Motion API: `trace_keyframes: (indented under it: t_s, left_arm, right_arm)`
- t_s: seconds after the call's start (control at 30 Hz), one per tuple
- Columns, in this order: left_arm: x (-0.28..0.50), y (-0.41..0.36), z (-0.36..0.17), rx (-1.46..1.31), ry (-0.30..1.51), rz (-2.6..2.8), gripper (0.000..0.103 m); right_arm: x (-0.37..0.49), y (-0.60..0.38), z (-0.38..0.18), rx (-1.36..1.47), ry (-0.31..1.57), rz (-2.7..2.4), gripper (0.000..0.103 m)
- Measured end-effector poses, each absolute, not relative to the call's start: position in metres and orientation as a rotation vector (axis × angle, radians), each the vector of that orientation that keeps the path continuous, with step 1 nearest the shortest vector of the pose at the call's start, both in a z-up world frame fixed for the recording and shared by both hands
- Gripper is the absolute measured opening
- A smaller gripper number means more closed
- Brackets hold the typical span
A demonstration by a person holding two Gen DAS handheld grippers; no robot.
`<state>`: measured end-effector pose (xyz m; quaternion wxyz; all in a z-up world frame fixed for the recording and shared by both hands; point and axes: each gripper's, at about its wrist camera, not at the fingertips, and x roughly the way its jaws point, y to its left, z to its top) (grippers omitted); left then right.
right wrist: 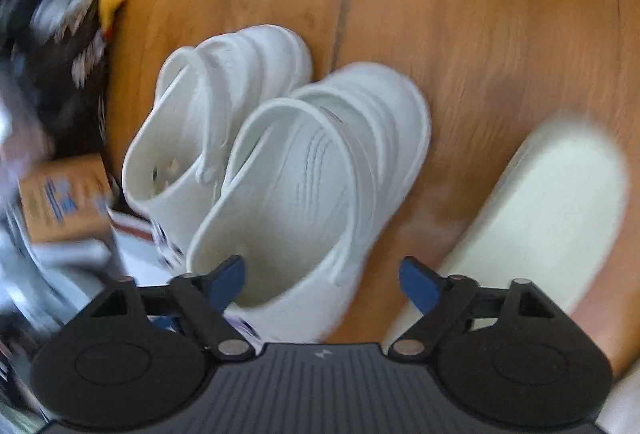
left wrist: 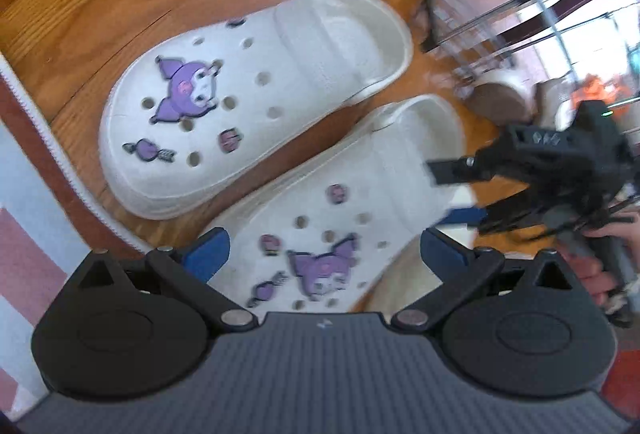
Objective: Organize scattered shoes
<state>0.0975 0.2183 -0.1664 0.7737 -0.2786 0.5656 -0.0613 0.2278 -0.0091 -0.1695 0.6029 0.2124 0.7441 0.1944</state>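
Note:
Two white clogs with purple cartoon charms lie side by side on the wooden floor. In the left wrist view the far clog is above, and the near clog lies between my left gripper's open blue fingers. The right gripper shows at the right edge, open, by the near clog's heel. In the right wrist view, blurred, the same clogs appear from the heel: near clog, far clog. My right gripper is open just over the near clog's heel opening.
A cream slipper lies right of the clogs. A striped rug edge is on the left. A metal-legged rack and brown-and-white shoes stand at the upper right. Boxes and clutter sit to the left.

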Motion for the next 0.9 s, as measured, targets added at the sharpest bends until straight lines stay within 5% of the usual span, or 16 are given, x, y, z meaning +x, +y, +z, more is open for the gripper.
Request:
trace_keyframes:
  t_s: [0.27,0.37,0.73,0.9]
  left_arm:
    - [0.095,0.219,-0.171,-0.616,1.236,-0.133,0.103]
    - [0.093,0.220,-0.171,-0.644,1.243,-0.167,0.103]
    - [0.089,0.211,-0.152,-0.595,1.224,-0.182,0.103]
    - [0.094,0.196,-0.147,-0.549,1.224,-0.233,0.103]
  right_arm:
    - [0.229,0.012,-0.140,0.365,1.607,0.594,0.062]
    - [0.221,0.000,-0.127,0.354,1.592,0.609,0.078]
    - [0.187,-0.114,-0.073,0.396,1.624,0.278,0.085]
    - [0.172,-0.174,-0.049,0.515,1.450,0.235,0.093]
